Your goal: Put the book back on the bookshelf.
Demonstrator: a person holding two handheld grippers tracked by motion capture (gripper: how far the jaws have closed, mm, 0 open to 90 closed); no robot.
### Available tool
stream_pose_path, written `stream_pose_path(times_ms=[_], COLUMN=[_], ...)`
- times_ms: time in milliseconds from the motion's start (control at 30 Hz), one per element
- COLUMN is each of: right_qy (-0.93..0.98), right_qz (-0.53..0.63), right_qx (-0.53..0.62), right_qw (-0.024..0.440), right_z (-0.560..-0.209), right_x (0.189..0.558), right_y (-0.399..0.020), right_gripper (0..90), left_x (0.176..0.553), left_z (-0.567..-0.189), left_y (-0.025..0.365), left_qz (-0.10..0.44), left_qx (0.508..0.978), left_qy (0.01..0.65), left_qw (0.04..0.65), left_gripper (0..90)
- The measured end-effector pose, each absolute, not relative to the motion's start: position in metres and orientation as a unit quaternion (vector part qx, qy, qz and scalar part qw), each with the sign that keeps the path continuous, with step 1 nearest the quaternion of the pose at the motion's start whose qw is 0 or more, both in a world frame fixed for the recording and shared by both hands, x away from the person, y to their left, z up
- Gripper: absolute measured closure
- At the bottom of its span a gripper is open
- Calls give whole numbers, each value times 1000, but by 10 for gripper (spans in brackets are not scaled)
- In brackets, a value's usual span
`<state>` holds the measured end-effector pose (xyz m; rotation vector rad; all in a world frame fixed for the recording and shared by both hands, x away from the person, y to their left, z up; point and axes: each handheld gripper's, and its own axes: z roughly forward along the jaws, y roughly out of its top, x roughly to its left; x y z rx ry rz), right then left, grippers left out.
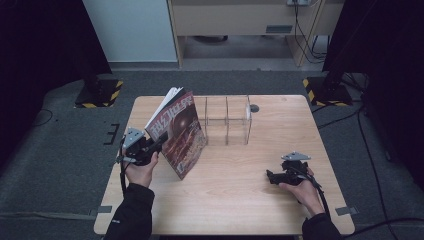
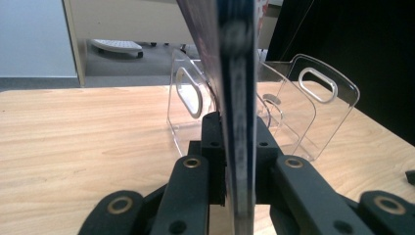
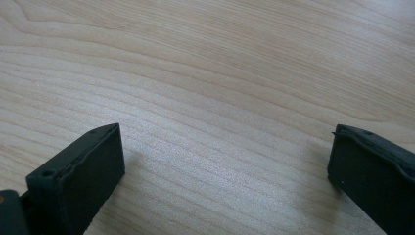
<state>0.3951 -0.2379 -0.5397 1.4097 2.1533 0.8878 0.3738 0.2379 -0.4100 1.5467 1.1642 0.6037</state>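
The left tongs (image 1: 161, 141) pinch a magazine (image 1: 177, 132) by its lower edge and hold it upright and slightly tilted above the table (image 1: 235, 195), its spine edge-on between the black pads (image 2: 214, 142), probably so it can go narrow-side first into a slot of the clear plastic rack (image 1: 227, 120) standing just behind it. The right tongs (image 1: 272, 176) rest low over bare wood at the near right, jaws spread wide and holding nothing, well apart from the magazine. Open tabletop lies between the two hands, while the rack's thin dividers leave only narrow gaps to aim for.
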Motion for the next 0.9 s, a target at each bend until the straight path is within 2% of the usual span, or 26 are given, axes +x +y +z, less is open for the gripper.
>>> stream_pose_path(times_ms=[467,633,900], right_qy=[774,775,775], right_qz=[319,319,319], right_qx=[506,506,505], right_qw=[206,206,206], right_z=[-540,-540,-540], right_x=[395,395,395], right_y=[-238,-238,-238], right_gripper=[5,5,5], left_x=[401,408,405], left_z=[-385,-378,-369], left_y=[241,240,229], left_qz=[236,224,228], left_qx=[634,635,619], left_qy=[492,500,502], left_qw=[548,544,559], left_gripper=[699,814,832])
